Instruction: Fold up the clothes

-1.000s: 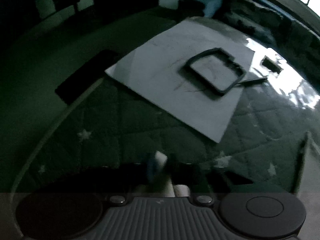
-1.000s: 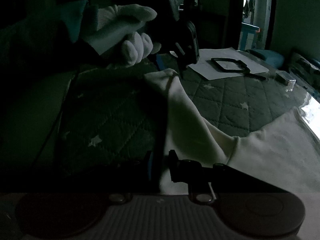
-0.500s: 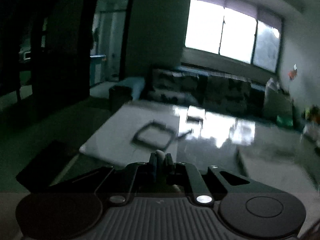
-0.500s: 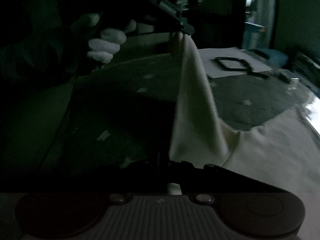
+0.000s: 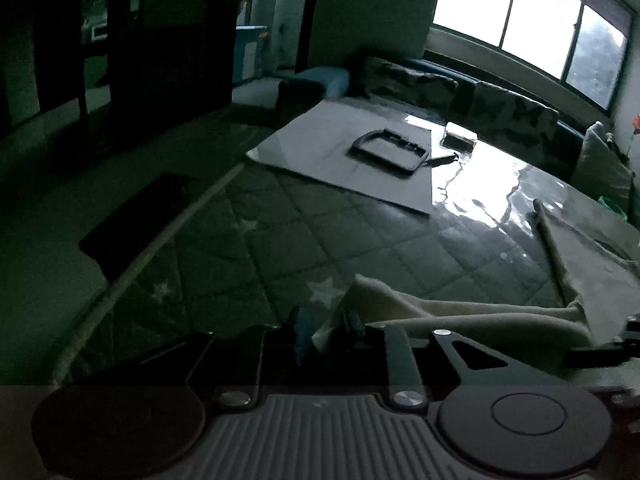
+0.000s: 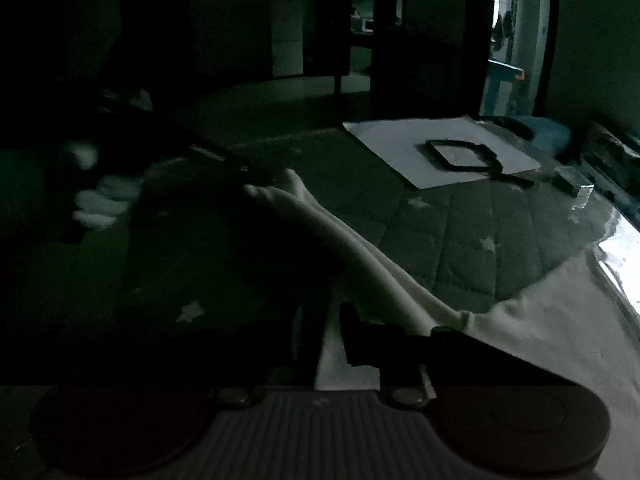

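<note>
A cream garment [image 6: 532, 324] lies on the dark quilted mat [image 6: 472, 224], its body at the right. My left gripper [image 5: 324, 326] is shut on a cloth end [image 5: 380, 296], held low over the mat. In the right wrist view that gripper [image 6: 276, 178] shows at the left with a gloved hand, the cloth stretching from it to my right gripper [image 6: 328, 320]. My right gripper is shut on the same garment's edge. The room is very dark.
A white board [image 5: 344, 148] with a black frame [image 5: 390, 152] on it lies at the mat's far end. A small clear box [image 5: 460, 138] sits beside it. A sofa [image 5: 460, 88] and windows stand behind. A dark slab [image 5: 132, 220] lies left of the mat.
My left gripper came down from its raised position to just above the mat, lowering the cloth end. The stretched cloth between the grippers now slopes low instead of hanging steeply.
</note>
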A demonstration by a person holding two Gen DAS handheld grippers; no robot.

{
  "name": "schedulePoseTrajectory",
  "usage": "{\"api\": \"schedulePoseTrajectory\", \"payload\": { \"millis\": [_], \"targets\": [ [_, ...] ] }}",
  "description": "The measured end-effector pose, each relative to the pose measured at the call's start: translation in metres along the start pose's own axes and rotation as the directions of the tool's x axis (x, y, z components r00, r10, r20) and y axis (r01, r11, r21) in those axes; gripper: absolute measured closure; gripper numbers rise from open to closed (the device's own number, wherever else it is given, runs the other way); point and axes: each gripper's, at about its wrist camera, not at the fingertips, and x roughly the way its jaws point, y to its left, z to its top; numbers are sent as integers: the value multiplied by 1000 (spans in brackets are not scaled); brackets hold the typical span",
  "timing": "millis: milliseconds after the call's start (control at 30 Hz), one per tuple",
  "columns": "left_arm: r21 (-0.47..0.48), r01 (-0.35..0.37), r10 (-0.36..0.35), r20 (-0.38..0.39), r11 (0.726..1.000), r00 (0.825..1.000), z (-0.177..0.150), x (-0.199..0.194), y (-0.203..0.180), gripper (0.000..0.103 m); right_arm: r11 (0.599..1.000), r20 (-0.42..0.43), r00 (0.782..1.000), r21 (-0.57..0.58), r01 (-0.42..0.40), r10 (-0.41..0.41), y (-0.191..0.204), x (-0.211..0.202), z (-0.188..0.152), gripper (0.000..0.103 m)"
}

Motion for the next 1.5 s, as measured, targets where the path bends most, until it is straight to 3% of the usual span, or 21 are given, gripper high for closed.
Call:
{"api": "schedulePoseTrajectory", "payload": {
  "millis": [100,233,300,467,500,533,633,733,867,1067,1100,1133,1200,1300,1400,1500],
  "targets": [
    [5,1,-1,17,1000,1000,5,-6,-1,72,999,-16,1000,37,24,-23,-4,13,-2,71],
    [26,20,-21,46,999,999,21,-6,-5,48,999,-24,1000,53,12,-11,-6,10,-5,88],
    [51,46,-47,22,998,999,27,2,-12,45,999,-32,999,36,-5,6,-4,7,-7,92],
    [140,37,-24,-92,989,995,22,31,-32,47,999,-26,999,28,-19,20,-3,4,-9,91],
    [159,25,-12,-80,987,997,20,32,-36,53,999,-23,1000,35,-21,22,-3,3,-9,90],
    [179,34,-21,-74,983,997,19,32,-38,70,999,-20,1000,42,-22,23,-4,1,-10,89],
    [220,30,-18,-54,975,998,23,37,-46,85,999,-19,1000,37,-21,21,-2,-9,-13,87],
    [290,-20,22,-5,957,1000,35,50,-58,86,999,-18,1000,50,-17,18,-3,-17,-17,86],
    [403,-82,48,95,911,994,55,67,-85,86,997,-28,1000,81,-1,3,-4,-22,-23,85],
    [477,-123,81,108,870,991,64,96,-110,76,997,-37,999,69,-17,19,0,-24,-26,81],
    [464,-133,95,103,876,990,65,100,-107,75,998,-31,999,66,-16,18,0,-25,-25,81],
    [451,-142,109,98,881,989,65,104,-105,67,997,-23,1000,71,-13,14,-1,-25,-24,81],
    [383,-161,132,101,910,986,69,102,-91,59,995,-14,1000,97,-4,6,-4,-25,-23,81],
    [268,-205,184,102,941,978,77,92,-69,61,995,-16,1000,97,-21,23,-4,-22,-23,78],
    [169,-182,172,69,969,983,77,79,-48,56,995,-14,999,89,-36,37,-5,-21,-21,78],
    [126,-167,166,19,978,986,69,77,-40,52,993,11,1000,117,13,-14,-16,-20,-15,78]
  ]
}}
